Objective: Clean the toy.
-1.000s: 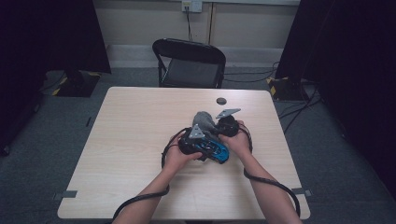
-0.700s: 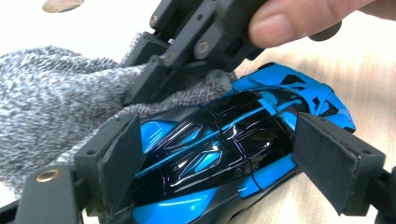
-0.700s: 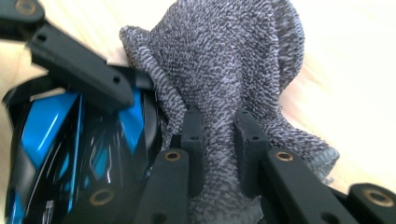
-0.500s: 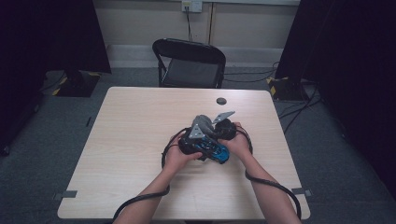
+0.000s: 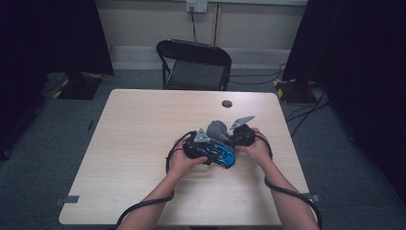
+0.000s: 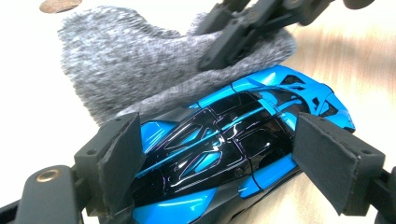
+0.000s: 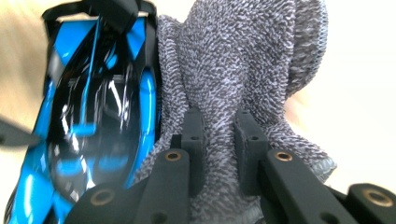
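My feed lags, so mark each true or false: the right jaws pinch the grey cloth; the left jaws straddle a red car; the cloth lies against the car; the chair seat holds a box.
1. The right gripper pinches the grey cloth: true.
2. The left gripper straddles a red car: false, the toy car is blue and black.
3. The cloth lies against the car: true.
4. The chair holds a box: false, its seat is bare.

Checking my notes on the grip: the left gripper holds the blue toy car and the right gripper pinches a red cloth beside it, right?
Not quite: the cloth is grey, not red, as the right gripper view shows. The right gripper pinches it beside the blue toy car, which sits between the left gripper jaws.
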Available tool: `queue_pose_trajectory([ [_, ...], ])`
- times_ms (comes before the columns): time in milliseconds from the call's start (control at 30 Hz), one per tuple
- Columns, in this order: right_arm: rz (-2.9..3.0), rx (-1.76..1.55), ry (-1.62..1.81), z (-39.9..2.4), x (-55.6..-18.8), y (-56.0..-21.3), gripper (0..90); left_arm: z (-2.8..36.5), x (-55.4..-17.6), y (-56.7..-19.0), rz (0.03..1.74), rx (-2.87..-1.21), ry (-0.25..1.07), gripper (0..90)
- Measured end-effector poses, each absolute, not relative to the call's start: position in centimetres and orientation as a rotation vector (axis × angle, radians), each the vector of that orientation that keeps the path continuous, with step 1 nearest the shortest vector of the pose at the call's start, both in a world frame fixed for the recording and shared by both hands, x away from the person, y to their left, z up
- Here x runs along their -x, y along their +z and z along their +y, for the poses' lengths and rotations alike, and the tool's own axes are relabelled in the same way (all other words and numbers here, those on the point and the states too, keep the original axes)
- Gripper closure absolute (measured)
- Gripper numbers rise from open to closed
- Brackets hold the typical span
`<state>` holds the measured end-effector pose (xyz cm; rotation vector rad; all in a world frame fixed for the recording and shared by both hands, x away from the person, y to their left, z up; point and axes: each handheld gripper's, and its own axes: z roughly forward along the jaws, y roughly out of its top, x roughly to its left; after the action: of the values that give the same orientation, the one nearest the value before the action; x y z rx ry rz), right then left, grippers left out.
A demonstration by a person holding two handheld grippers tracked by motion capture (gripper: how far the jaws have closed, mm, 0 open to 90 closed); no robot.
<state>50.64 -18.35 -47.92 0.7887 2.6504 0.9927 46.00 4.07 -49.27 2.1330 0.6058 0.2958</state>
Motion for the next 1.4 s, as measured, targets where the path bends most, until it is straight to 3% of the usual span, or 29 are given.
queue_pose_trajectory([
  [1067,2.624,-0.921,1.040,-25.5,-45.2,-47.7,77.2,3.8,-46.0,-49.1,0.605,-2.153,0.293,17.3],
  [1400,2.556,-0.987,1.117,-28.6,-43.9,-46.3,77.2,3.9,-46.0,-49.1,0.601,-2.151,0.295,17.3],
])
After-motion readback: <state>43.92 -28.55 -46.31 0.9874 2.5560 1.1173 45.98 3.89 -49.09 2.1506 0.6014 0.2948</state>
